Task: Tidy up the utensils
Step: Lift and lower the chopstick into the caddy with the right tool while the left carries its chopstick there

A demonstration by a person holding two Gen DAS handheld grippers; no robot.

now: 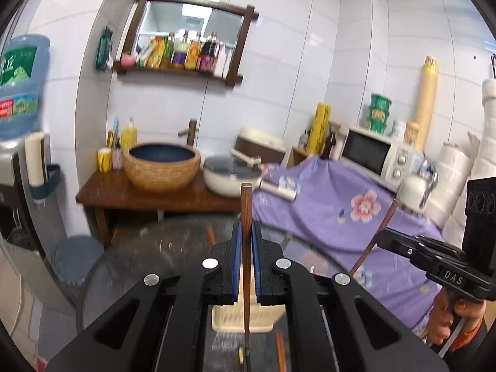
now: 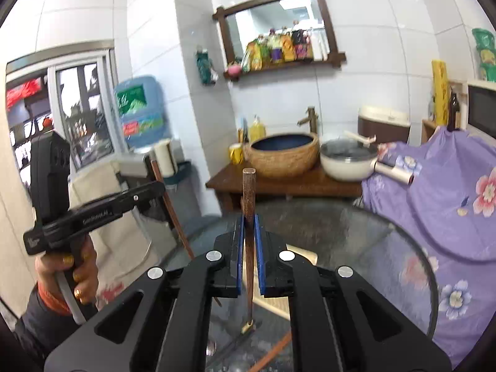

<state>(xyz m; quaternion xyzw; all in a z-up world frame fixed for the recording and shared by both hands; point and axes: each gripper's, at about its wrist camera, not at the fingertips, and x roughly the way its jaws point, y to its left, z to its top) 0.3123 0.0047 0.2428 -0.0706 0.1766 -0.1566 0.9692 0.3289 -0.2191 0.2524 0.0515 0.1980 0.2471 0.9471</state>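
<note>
My left gripper (image 1: 247,232) is shut on a brown wooden chopstick (image 1: 245,207) that stands upright between its blue pads, above the round glass table (image 1: 148,257). My right gripper (image 2: 249,223) is shut on a second brown chopstick (image 2: 249,186), also upright. Each gripper shows in the other's view: the right one (image 1: 384,238) holds its chopstick (image 1: 376,238) tilted, and the left one (image 2: 155,190) holds its chopstick (image 2: 173,214). A cream utensil tray (image 1: 248,316) lies on the table below my left gripper. More chopsticks (image 1: 280,353) lie on the glass.
A wooden counter (image 1: 148,195) at the back holds a basin (image 1: 161,166) and a white pot (image 1: 231,176). A purple flowered cloth (image 1: 334,214) covers furniture on the right, with a microwave (image 1: 372,155). A water dispenser (image 2: 141,114) stands on the left.
</note>
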